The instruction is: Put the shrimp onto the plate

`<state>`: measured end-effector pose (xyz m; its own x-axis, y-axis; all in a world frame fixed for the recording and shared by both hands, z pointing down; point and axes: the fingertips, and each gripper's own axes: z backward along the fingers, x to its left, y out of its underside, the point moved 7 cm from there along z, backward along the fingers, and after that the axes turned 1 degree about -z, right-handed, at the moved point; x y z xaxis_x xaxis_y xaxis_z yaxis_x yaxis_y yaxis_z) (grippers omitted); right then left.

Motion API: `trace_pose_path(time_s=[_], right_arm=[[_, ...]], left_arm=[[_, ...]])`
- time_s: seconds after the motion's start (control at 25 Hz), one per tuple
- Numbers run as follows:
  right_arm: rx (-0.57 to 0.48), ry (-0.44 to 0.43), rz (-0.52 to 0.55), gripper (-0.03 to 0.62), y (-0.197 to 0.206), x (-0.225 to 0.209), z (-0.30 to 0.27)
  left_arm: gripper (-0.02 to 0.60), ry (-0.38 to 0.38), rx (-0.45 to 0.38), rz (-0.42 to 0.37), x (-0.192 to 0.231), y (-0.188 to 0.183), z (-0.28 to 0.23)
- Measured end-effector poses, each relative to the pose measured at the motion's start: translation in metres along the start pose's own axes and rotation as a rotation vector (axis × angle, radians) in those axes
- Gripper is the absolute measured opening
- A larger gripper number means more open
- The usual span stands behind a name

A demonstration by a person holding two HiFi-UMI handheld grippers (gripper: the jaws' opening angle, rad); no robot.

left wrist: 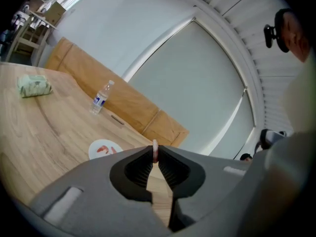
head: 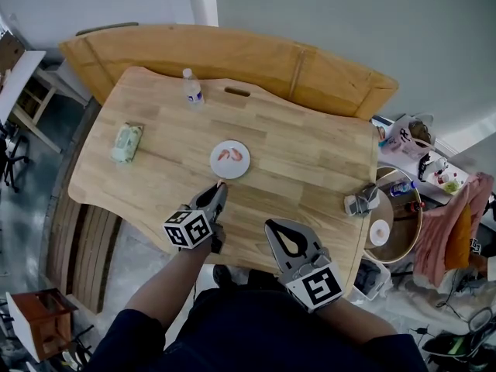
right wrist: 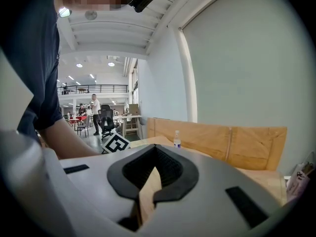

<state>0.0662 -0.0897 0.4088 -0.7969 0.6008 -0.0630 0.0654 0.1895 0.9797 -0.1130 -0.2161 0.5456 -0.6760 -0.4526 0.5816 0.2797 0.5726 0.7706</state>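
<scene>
While one plate (head: 230, 175) holds two shrimp (head: 224, 155) — left hand-held gripper (head: 221, 184) pinches third (left wrist: 155, 150).

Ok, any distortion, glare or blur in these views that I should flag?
Head view: even, soft light, no glare on the light wooden table, mild wide-lens bowing. Left gripper view: strong fisheye curving the white window frame, dark corners, yet the small pink shrimp reads sharp. Right gripper view: dark corners, a mosaic patch at top.

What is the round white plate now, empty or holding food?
Holding food: two pink shrimp lie on the round white plate in the head view.
</scene>
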Motion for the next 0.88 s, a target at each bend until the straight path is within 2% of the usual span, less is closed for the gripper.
trace_pose_path(time_s=[0.48,0.88], right_arm=[[0.056,0.028,-0.001,0.009,0.009,-0.021,0.004],[0.094,0.057,-0.038,0.009,0.025,-0.035,0.007]], left_arm=[[0.038,-0.112,0.102,0.162,0.079,0.035,-0.064],[0.038,-0.156,0.122,0.343,0.115,0.047,-0.104]])
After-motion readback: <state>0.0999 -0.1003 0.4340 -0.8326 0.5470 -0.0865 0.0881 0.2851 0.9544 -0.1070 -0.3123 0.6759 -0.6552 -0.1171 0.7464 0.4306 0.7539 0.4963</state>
